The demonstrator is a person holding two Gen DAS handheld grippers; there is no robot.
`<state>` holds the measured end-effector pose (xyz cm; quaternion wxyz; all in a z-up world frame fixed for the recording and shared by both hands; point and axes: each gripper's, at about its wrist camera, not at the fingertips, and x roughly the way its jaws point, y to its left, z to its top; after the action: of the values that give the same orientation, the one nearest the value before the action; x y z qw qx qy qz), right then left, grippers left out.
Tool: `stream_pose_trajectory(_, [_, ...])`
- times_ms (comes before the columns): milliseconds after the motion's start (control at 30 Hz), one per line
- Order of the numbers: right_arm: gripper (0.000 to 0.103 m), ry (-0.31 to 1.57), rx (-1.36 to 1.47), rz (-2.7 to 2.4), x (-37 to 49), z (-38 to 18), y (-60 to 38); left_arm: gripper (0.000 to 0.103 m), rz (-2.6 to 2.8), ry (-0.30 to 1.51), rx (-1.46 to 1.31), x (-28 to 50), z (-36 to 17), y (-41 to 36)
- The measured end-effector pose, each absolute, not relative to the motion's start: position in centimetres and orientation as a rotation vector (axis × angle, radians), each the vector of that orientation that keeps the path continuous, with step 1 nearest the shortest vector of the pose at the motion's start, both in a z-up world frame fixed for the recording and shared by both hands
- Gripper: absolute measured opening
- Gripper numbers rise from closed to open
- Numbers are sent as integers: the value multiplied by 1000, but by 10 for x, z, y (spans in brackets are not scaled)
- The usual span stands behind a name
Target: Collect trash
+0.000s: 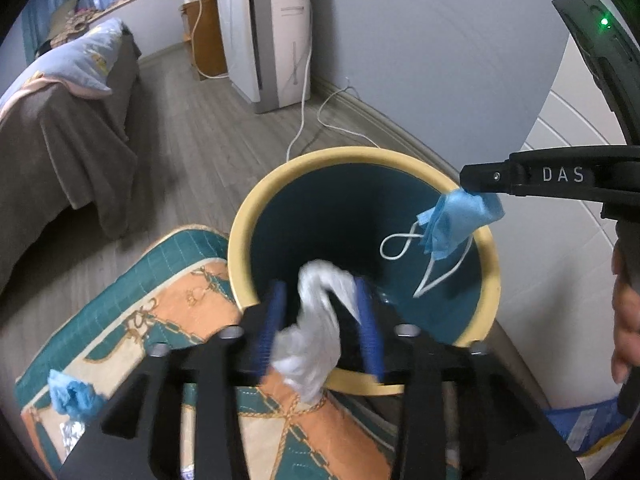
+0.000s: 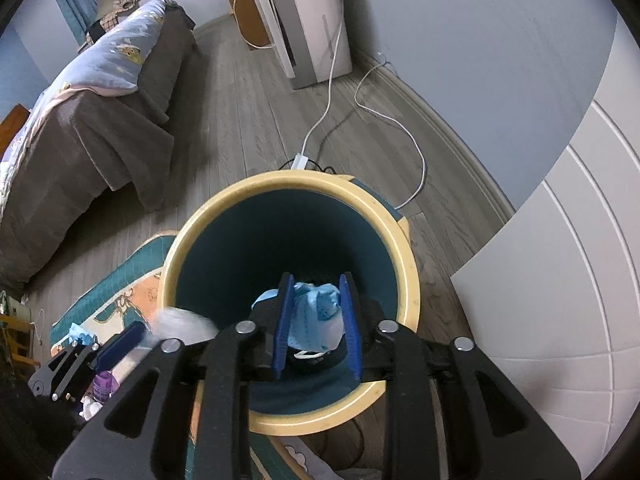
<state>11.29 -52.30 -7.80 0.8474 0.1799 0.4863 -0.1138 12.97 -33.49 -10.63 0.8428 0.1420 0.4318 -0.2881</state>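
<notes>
A teal bin with a cream rim (image 1: 256, 216) (image 2: 412, 272) stands on the floor. My left gripper (image 1: 320, 308) is at the bin's near rim, jaws apart, with a crumpled white plastic piece (image 1: 316, 332) blurred between the blue pads. My right gripper (image 2: 316, 316) is shut on a blue face mask (image 2: 316, 316) over the bin's mouth. In the left wrist view the right gripper (image 1: 464, 188) holds that mask (image 1: 456, 220) at the far right rim, ear loops dangling. The left gripper (image 2: 120, 344) also shows in the right wrist view with the white piece (image 2: 184, 324).
A teal and orange mat (image 1: 132, 332) lies left of the bin with a blue crumpled scrap (image 1: 72, 396) and other litter on it. A bed (image 1: 52, 132) is at left, a white appliance (image 1: 272, 36) with cables behind, a white panel (image 2: 560, 280) at right.
</notes>
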Motion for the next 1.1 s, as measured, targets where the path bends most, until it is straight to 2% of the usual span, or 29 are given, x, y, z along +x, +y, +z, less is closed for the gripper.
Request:
stream_pose_trajectory(133, [32, 1025, 382, -243, 113, -78, -523, 65, -594, 896, 299, 127, -103, -329])
stream_pose_trajectory(200, [46, 1024, 375, -246, 114, -77, -521, 78, -581, 889, 283, 126, -100, -324])
stream_pose_trajectory(233, [49, 1020, 371, -247, 114, -76, -520, 81, -574, 887, 273, 126, -98, -321])
stream_pose_trajectory(300, [65, 1011, 359, -253, 114, -72, -519, 92, -546, 880, 265, 124, -95, -312])
stream_pose_trajectory(400, [86, 986, 358, -238, 113, -66, -514, 94, -511, 866, 246, 120, -87, -295])
stream_pose_trajectory(467, [90, 977, 344, -228, 114, -61, -508, 94, -486, 862, 229, 116, -79, -280])
stream_pose_trajectory(667, [97, 959, 266, -202, 115, -46, -481, 96, -417, 830, 214, 104, -56, -230])
stream_pose_trajectory(833, [97, 932, 243, -160, 105, -31, -454, 97, -330, 812, 219, 85, -35, -180])
stream_pose_trajectory(1100, [97, 925, 219, -133, 80, -16, -402, 98, -209, 826, 73, 49, -14, -98])
